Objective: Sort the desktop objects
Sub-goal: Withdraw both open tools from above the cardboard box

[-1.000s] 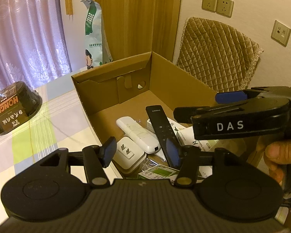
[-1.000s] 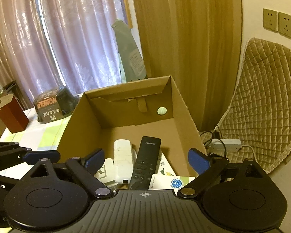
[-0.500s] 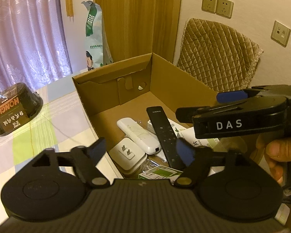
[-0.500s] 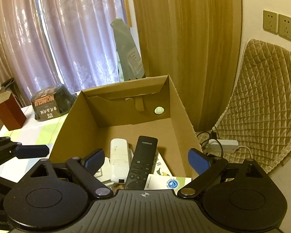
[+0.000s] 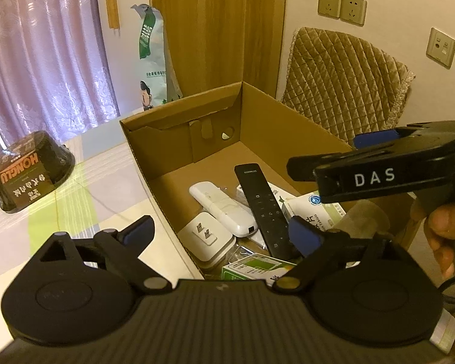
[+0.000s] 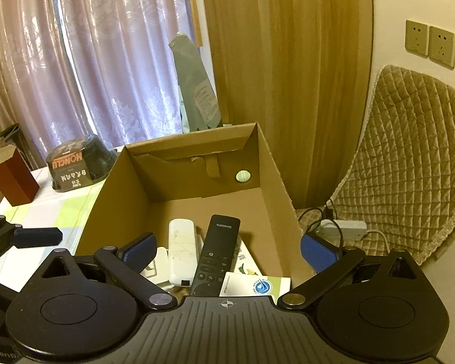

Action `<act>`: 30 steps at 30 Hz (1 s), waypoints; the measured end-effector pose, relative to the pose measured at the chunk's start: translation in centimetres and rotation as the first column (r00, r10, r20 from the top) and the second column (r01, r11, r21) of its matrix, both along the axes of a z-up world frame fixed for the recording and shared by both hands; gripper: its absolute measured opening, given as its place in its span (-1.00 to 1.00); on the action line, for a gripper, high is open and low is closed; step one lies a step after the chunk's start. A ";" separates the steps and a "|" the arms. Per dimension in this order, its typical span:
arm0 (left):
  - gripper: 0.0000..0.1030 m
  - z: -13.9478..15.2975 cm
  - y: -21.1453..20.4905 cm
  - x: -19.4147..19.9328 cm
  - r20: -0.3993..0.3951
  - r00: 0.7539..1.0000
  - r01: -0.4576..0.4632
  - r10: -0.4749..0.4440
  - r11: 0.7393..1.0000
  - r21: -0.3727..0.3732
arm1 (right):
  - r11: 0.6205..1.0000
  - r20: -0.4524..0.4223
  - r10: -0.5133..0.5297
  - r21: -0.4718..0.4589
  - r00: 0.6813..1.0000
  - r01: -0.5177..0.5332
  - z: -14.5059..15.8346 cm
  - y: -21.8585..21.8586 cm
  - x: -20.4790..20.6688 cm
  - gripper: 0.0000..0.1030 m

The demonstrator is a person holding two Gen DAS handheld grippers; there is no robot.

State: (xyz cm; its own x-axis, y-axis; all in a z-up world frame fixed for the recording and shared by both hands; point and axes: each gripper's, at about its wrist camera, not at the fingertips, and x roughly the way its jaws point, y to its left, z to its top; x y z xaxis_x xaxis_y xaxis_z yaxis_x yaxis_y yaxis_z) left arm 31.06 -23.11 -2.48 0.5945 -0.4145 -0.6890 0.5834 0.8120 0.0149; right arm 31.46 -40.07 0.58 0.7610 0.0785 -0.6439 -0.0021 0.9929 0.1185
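Observation:
An open cardboard box (image 5: 282,118) (image 6: 270,163) stands on the table. Inside it lie a black remote (image 5: 264,206) (image 6: 217,254), a white remote (image 5: 221,204) (image 6: 182,248), a white plug adapter (image 5: 206,239), a green-and-white packet (image 5: 254,268) and a white medicine box (image 5: 312,209) (image 6: 254,285). My left gripper (image 5: 221,230) hovers open over the box's near left corner, holding nothing. My right gripper (image 6: 227,250) hangs open above the box's near end, also with nothing in it; it appears from the side in the left wrist view (image 5: 364,163), held by a hand (image 5: 446,230).
A black upside-down bowl (image 5: 30,173) (image 6: 79,163) rests on the checked tablecloth (image 5: 60,212) left of the box. A red-brown box (image 6: 13,179) stands further left. A tall bag (image 5: 151,57) is behind the cardboard box; a padded chair (image 5: 342,82) and a power strip (image 6: 342,230) are to the right.
My left gripper's fingers have spread from narrowly apart to wide open. Both grippers have drawn back slightly from the box; the right one stayed open.

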 end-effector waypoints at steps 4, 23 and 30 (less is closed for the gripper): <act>0.90 0.5 0.2 -0.5 0.016 1.000 -0.013 0.013 1.000 0.006 | 1.000 0.001 0.002 -0.002 1.000 -0.002 0.5 0.0 -0.7 1.00; 0.97 3.1 1.1 -4.4 0.020 0.997 -0.075 0.075 0.997 0.008 | 1.000 0.016 -0.001 -0.011 1.000 0.001 3.8 -0.1 -5.0 1.00; 0.97 4.2 1.6 -6.2 0.035 0.995 -0.091 0.091 0.996 0.014 | 1.000 0.020 0.005 -0.002 1.000 -0.005 4.9 0.2 -7.1 1.00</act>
State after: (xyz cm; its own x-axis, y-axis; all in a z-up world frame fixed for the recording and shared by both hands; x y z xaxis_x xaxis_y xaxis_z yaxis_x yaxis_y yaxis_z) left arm 24.82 -21.54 1.71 0.6524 -0.3473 -0.6736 0.5062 0.8612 0.0463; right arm 24.34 -39.92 5.44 0.7731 0.0813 -0.6290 -0.0094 0.9931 0.1168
